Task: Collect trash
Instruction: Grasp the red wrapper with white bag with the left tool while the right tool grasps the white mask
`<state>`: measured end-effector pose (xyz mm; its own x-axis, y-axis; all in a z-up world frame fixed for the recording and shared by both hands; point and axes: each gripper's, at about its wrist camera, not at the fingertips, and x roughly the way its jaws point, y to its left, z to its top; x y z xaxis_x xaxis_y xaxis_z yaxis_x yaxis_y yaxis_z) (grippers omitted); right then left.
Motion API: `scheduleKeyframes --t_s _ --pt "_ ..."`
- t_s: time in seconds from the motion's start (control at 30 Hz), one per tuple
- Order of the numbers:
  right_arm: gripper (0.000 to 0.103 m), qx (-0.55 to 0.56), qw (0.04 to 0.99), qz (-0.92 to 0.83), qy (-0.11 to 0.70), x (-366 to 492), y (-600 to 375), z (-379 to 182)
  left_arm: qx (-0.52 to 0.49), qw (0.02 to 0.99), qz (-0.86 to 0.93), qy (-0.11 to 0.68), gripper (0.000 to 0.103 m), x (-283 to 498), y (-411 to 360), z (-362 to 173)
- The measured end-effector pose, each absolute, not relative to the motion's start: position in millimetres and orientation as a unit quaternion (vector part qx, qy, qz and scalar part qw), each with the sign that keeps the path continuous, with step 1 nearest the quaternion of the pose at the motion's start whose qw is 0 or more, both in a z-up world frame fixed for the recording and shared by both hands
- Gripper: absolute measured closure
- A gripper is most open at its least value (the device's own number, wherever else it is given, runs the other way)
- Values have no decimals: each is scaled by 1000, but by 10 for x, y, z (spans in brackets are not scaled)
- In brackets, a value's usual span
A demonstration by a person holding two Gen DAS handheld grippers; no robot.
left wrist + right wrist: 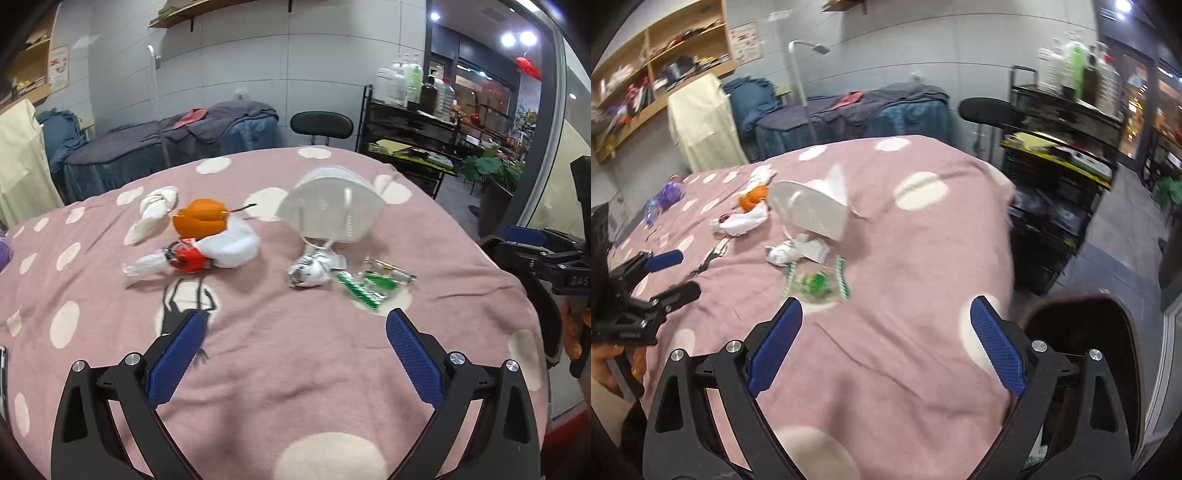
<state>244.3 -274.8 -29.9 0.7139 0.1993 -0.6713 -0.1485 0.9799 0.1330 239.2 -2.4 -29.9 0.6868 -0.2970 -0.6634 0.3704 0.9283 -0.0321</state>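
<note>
Trash lies on a pink polka-dot tablecloth [280,362]. A white face mask [332,212] [812,210] stands at the back. In front of it lie a crumpled white wrapper [308,271] [783,253] and a clear green-printed wrapper [373,282] [816,282]. Left of these sit orange peel [201,221] [751,197], white tissues [232,243], a red-and-white wrapper [184,258] and a twisted white tissue [155,210]. My left gripper [293,332] [674,271] is open and empty, short of the wrappers. My right gripper [886,317] is open and empty, near the green wrapper.
A dark bin [1086,354] stands below the table's right edge. Purple plastic [666,195] lies at the table's far left. Behind are a covered table [166,147], a black chair [321,125] and a black shelf rack [413,136] with bottles.
</note>
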Motion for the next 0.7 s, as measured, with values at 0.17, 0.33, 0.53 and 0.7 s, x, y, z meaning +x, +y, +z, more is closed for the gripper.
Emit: scheduleKeyframes --t_s 0.17,0.33,0.53,0.7 --pt "12 34 918 139 370 2817 -2441 -252 77 915 -168 359 6 2800 248 -336" --pt "12 11 906 155 394 3339 -2242 -352 136 902 -172 372 6 3178 314 -441" --pt "12 -8 887 164 432 3891 -2098 -524 153 886 -200 390 6 3417 265 -546" --pt "59 -34 880 176 440 4089 -1897 -575 163 877 -210 401 40 3448 163 -613"
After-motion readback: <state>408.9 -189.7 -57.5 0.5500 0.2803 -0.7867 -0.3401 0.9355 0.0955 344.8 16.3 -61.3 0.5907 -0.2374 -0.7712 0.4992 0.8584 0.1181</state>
